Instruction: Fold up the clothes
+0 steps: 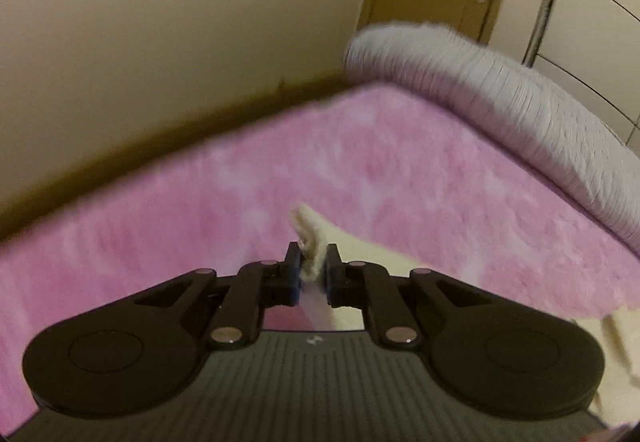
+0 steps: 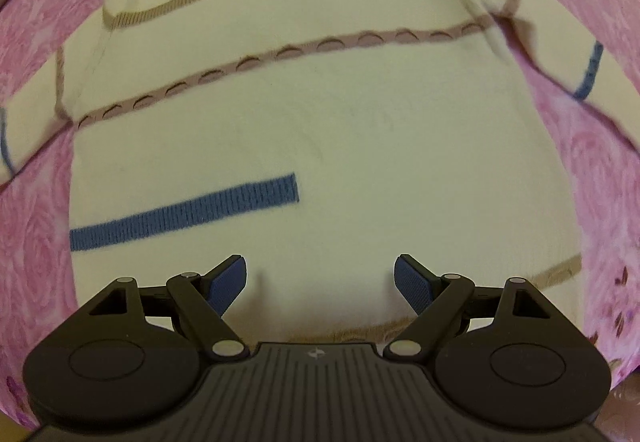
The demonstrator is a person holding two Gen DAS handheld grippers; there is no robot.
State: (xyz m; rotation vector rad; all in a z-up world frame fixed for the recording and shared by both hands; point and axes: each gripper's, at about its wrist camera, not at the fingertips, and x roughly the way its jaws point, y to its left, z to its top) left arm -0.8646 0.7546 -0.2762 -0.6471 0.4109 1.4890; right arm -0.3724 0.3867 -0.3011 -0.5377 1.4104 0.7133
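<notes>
We have the cream knitted sweater with a blue bar and tan trim [image 2: 320,114] spread nearly flat on the pink fluffy blanket [image 2: 36,178] that covers the bed, its body open to the right wrist camera and both sleeves angled out to the sides. One small flap near the top left of that view lies turned over on itself, showing a tan ribbed band. Our right gripper [image 2: 320,284] hovers low over the hem with its jaws spread wide and nothing between them. Our left gripper [image 1: 313,270] is pinched narrow on a cream edge of the sweater, lifting it a little off the blanket; which edge it is we cannot tell from that view. A grey ribbed bolster [image 1: 500,102] runs along the far side of the bed. We judge the folding largely still ahead: the body shows no fold across it, and the sleeves lie unfolded.
</notes>
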